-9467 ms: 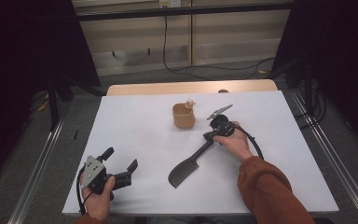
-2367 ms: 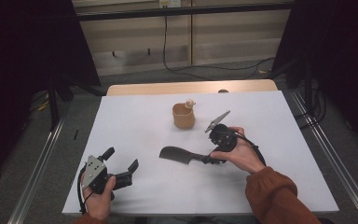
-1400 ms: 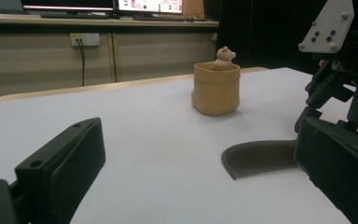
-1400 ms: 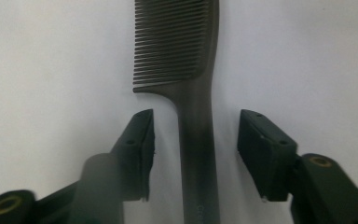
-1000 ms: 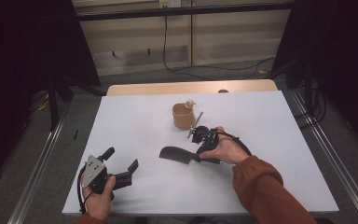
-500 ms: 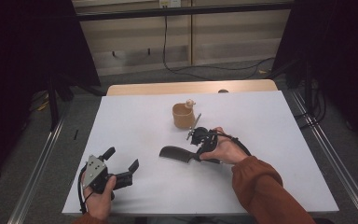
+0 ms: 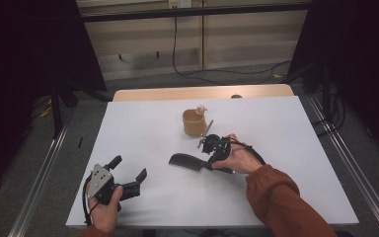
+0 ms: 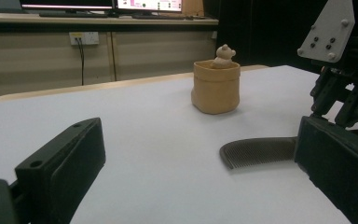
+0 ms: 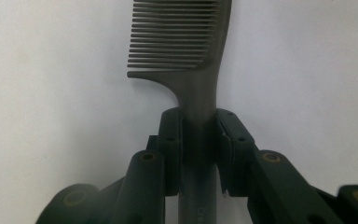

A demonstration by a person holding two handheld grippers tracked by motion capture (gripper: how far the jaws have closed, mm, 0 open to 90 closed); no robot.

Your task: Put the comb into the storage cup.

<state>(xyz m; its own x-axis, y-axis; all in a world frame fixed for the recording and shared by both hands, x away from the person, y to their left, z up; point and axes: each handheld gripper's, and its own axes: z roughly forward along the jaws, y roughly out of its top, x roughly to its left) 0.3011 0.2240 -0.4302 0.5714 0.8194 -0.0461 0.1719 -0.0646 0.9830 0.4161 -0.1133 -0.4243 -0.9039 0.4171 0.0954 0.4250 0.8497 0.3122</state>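
A dark comb (image 7: pixel 182 161) lies flat on the white table (image 7: pixel 296 133), teeth end to the left. My right gripper (image 7: pixel 206 165) has its pads on both sides of the comb's handle (image 9: pixel 199 100); its jaws have just been closing on it. The comb's teeth (image 9: pixel 177 32) point away from the jaws. My left gripper (image 7: pixel 128 169) rests at the front left, open and holding nothing, with the comb (image 8: pixel 256 150) lying ahead of it.
A tan pouch (image 7: pixel 193 123) with a small bear figure in it stands behind the comb, close to the right hand. It stands upright (image 8: pixel 216 86) mid-table. A wooden table edge (image 7: pixel 202 93) lies beyond the white top.
Since the earliest frame the comb has turned from slanted to lying sideways. The right gripper has shifted left along the handle. The left gripper has not moved.
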